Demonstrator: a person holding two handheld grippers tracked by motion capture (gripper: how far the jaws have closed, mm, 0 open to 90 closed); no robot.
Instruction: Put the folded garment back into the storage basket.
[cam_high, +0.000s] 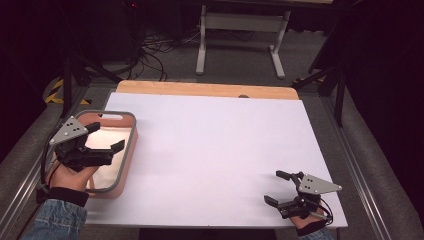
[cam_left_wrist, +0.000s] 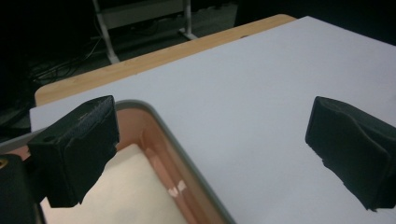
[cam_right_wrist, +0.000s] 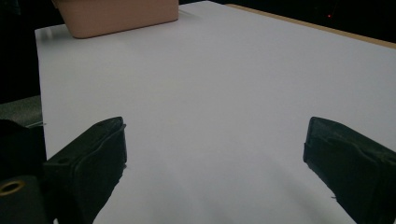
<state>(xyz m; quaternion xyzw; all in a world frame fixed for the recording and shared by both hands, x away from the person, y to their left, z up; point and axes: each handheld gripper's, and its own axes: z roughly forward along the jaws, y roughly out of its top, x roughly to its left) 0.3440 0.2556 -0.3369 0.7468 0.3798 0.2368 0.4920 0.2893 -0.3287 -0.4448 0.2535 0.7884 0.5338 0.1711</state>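
Observation:
A pink bin with a grey rim (cam_high: 131, 145) stands on the left side of the white table top (cam_high: 215, 150). My left gripper (cam_high: 106, 136) hovers over the bin's right half, open, with nothing between its jaws. In the left gripper view the open left gripper (cam_left_wrist: 214, 119) straddles the bin's rim (cam_left_wrist: 187, 154), and the pale inside floor (cam_left_wrist: 130, 196) shows below the left jaw. My right gripper (cam_high: 274, 187) is near the table's front right corner, open and empty, pointing left. In the right gripper view the right gripper (cam_right_wrist: 217, 135) faces bare white surface, with the bin (cam_right_wrist: 121, 16) far off.
A wooden strip (cam_high: 205, 90) runs along the table's far edge. Beyond it, a white-legged stand (cam_high: 240, 35) and loose cables (cam_high: 150, 52) lie on the grey floor. Dark stand legs (cam_high: 75, 75) rise at the far left.

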